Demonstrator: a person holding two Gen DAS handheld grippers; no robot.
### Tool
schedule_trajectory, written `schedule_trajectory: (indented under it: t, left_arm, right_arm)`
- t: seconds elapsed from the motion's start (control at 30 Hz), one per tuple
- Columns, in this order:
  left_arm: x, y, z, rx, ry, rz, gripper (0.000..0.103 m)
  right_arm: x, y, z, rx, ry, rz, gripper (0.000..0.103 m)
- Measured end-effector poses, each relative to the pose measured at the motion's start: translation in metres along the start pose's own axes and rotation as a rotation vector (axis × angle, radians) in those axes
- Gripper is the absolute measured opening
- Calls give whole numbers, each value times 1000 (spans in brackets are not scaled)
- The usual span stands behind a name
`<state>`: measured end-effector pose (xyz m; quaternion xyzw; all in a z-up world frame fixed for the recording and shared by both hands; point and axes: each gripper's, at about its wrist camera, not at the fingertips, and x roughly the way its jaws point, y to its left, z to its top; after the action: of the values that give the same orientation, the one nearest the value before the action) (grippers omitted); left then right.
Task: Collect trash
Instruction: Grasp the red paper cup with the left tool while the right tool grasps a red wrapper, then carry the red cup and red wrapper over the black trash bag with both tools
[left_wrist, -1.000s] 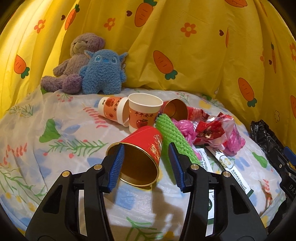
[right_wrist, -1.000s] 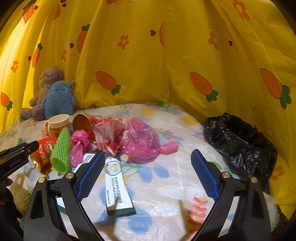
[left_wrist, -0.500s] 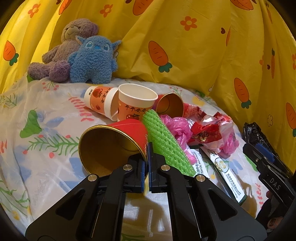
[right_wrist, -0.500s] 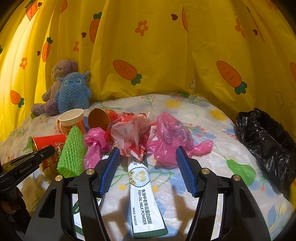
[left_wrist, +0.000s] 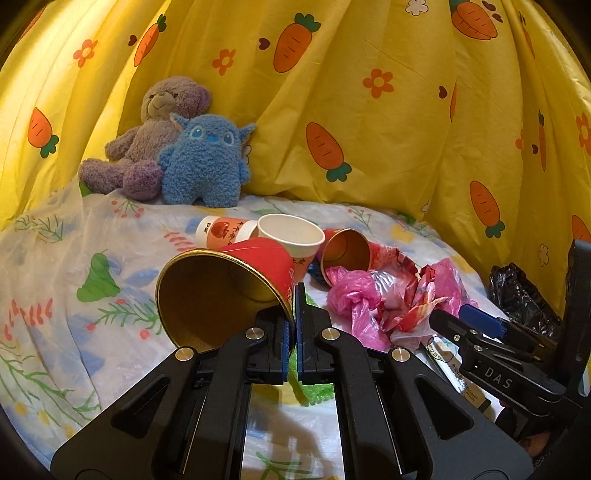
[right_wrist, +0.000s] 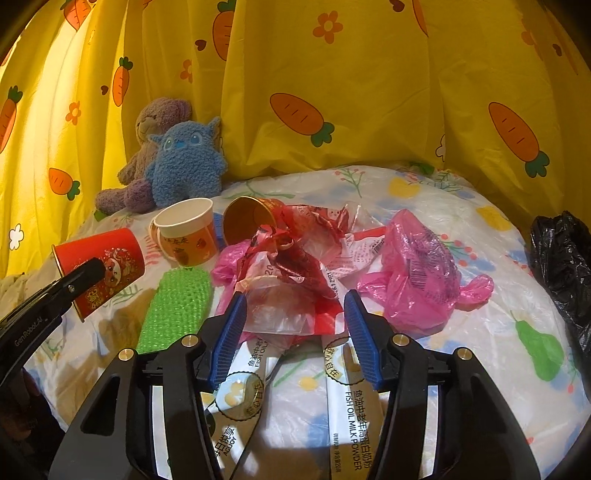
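- The left gripper (left_wrist: 294, 295) points gently downward over the near part of the bed; its blue pads are pressed together on the rim wall of a red paper cup (left_wrist: 225, 291), one pad inside the gold lining and one outside.
- That red paper cup is tipped on its side with its mouth toward the camera, and in the right wrist view it hangs clear of the sheet (right_wrist: 424, 373), casting a shadow on it.
- The right gripper (right_wrist: 295, 314) also angles down toward the bed; its jaws have just been closing and stand about half spread, with a crumpled clear-and-red wrapper (right_wrist: 280, 295) between the pads; I cannot tell whether they touch it.
- Below the right gripper lie two white milk powder sachets (right_wrist: 347, 391) flat on the sheet.
- A green foam net (right_wrist: 177, 306) lies just left of the wrapper, under the held cup.
- A pink plastic bag (right_wrist: 417, 280) lies right of the wrapper, near the middle of the bed.
- Behind the heap stand a white-and-orange cup (right_wrist: 188, 232) upright and a gold-lined cup (right_wrist: 247, 221) on its side.
- A black trash bag (right_wrist: 561, 258) sits open at the bed's right edge.
- Two plush toys, purple bear (right_wrist: 147, 155) and blue monster (right_wrist: 184, 166), lean at the far left corner against the yellow carrot curtain (right_wrist: 369, 74).
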<state>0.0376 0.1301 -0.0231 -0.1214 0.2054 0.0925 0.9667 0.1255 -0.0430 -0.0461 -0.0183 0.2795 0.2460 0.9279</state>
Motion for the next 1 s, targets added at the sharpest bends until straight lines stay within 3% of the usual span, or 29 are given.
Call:
schedule_trajectory:
  t: [0.2,0.4,0.57,0.7,0.83,1.0]
  left_arm:
    - [0,-1,-1,5,0,-3,2]
    - [1,-2,-4,9,7,-10,2]
    - [3,-6,-3,15,12,-19,2]
    - [2,-8,-3,23,12,-29,2]
    - [-1,-14,-2,34,4,-42,2]
    - [-8,-35,2,66,-7,-111,2]
  right_arm:
    - [0,14,-4,-19,18,40,47]
    - [14,13,-2,-7,38,-20,47]
    - [22,9,0,-4,40,-51,33]
    - [13,3,-2,-8,1,-58,24]
    - [-11,-5,-2,8,-66,-43,22]
    - [-44,-16,-1,1,-150,-69,22]
